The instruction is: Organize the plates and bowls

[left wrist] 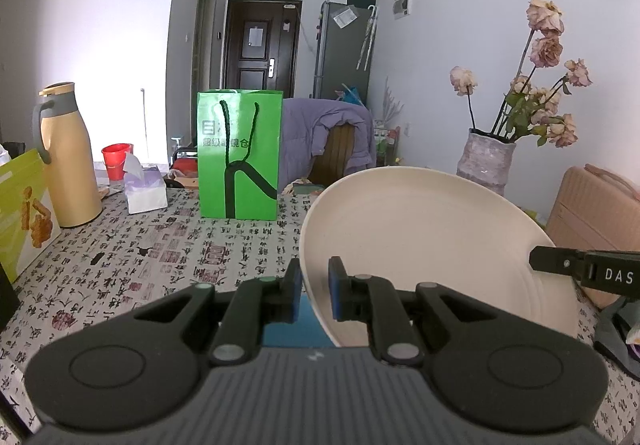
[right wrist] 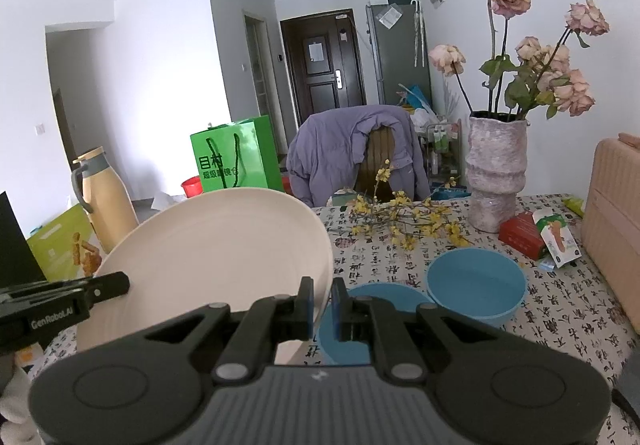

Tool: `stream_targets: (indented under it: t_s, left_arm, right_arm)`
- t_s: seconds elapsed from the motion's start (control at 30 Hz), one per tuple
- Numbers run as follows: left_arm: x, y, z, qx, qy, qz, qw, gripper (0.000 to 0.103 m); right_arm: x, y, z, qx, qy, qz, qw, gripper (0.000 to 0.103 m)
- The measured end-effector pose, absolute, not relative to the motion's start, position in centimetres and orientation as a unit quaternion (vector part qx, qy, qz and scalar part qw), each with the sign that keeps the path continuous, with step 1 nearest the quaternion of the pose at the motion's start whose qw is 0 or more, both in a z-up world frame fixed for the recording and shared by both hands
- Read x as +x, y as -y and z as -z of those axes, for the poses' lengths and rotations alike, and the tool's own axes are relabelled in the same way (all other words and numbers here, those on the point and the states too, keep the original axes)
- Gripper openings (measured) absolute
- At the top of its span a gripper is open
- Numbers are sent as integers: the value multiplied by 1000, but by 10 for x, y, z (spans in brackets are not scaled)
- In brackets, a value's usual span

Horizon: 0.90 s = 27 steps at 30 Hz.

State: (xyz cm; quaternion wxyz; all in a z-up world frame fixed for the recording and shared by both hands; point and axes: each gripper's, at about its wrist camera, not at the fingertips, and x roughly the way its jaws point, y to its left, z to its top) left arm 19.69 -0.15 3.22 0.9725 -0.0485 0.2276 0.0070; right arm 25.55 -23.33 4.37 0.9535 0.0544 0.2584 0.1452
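Cream plate [left wrist: 420, 245], smooth and shallow-rimmed, hangs tilted above the table [left wrist: 160, 245], pinched at opposite rims by my left claw [left wrist: 315, 291] and right claw [right wrist: 322, 305]. I'd keep both hands level together, then lower it by the blue bowls [right wrist: 476, 285] at right.

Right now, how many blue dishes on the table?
2. A blue bowl stands right of the right gripper; a blue dish lies beside it, partly behind the jaws. The cream plate may hide others.
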Motion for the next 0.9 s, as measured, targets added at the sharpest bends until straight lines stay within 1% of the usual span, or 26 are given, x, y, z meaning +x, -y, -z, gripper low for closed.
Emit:
stream_targets:
  t_s: [0.9]
  left_arm:
    - [162,19,-15,-41,-232,-10,972,13]
  right_arm:
    - [223,249,-28,62,-265,-144,951,9]
